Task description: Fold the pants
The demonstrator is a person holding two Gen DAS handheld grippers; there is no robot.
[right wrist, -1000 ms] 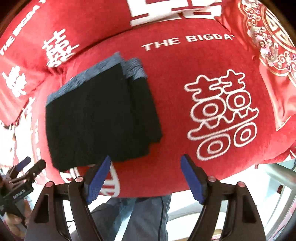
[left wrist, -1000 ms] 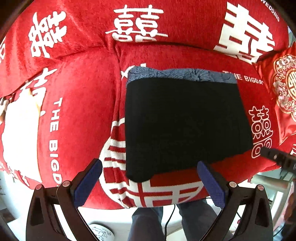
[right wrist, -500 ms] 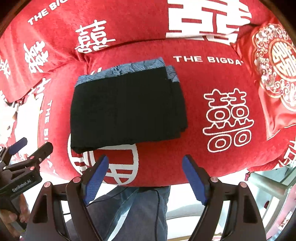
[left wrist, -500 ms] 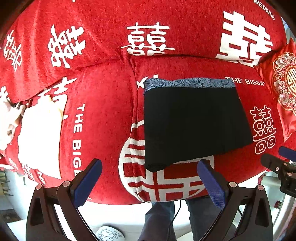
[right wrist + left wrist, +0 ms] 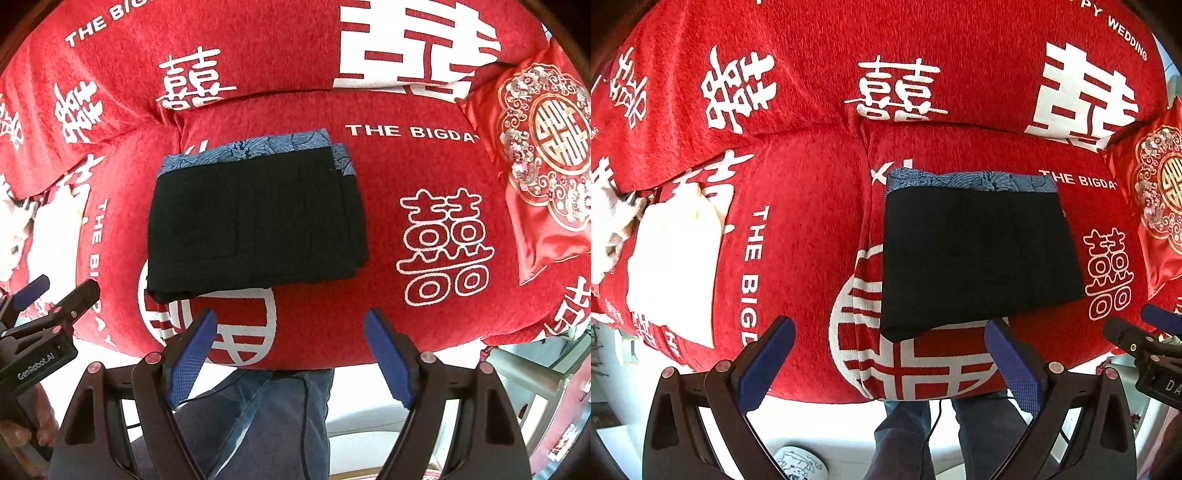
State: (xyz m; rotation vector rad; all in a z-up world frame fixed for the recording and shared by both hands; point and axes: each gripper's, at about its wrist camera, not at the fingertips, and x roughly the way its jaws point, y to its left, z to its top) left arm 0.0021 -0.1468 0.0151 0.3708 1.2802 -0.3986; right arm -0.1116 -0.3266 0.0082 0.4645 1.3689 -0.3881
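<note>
The folded pants [image 5: 255, 221] lay on the red sofa [image 5: 424, 314]. Both the left gripper [image 5: 890, 363] and right gripper [image 5: 288, 354] hung spread and empty nearby. A stray finger could snag the near edge and undo the stack.

We look down on black pants [image 5: 255, 225], folded on a red sofa cover [image 5: 424, 302], our right gripper [image 5: 291, 350] spread wide, holding nothing.
</note>
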